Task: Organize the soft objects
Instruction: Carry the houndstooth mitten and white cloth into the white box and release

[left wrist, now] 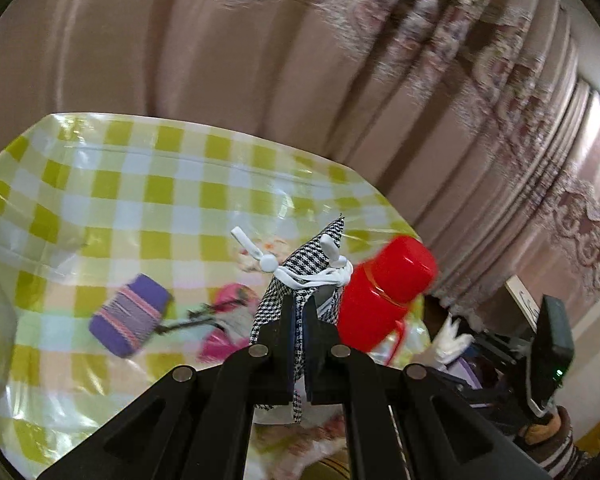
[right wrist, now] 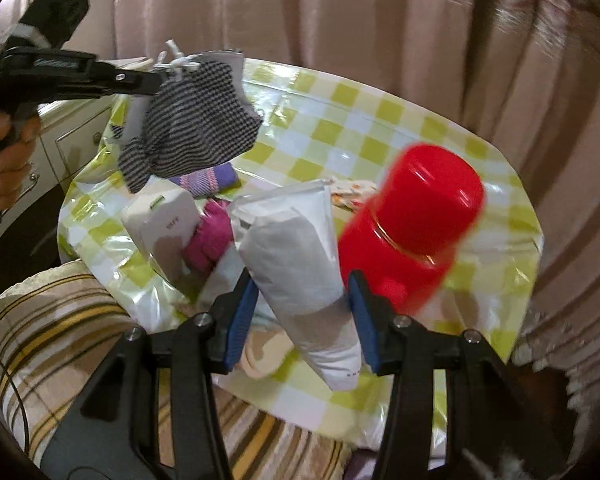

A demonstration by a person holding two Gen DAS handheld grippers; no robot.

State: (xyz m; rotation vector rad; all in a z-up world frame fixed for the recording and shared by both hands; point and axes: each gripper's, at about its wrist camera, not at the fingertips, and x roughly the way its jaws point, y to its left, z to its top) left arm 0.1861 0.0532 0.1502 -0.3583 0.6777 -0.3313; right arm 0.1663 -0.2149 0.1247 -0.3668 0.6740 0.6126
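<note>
Both grippers carried soft goods above the checked table.

The left gripper point(left wrist: 300, 320) pinched a limp houndstooth pouch point(left wrist: 296, 276) mid-fabric, lifted clear; it looked light and floppy, best taken near its white drawstring point(left wrist: 320, 276). The right gripper point(right wrist: 304, 308) straddled a squashy white tube point(right wrist: 300, 264) beside the red flask point(right wrist: 412, 224); contact was unclear.

Table point(right wrist: 400, 120) fills middle of right wrist view, curtain point(right wrist: 340, 12) behind it. Flask point(right wrist: 412, 224) stands at right on table. Tube point(right wrist: 300, 256) lies left of flask, between right gripper point(right wrist: 303, 312) fingers. Box point(right wrist: 164, 228) left of tube. Checked pouch point(right wrist: 192, 128) hangs from left gripper point(right wrist: 158, 78) at upper left, above table. Striped cushion point(right wrist: 60, 328) at lower left, before table.
</note>
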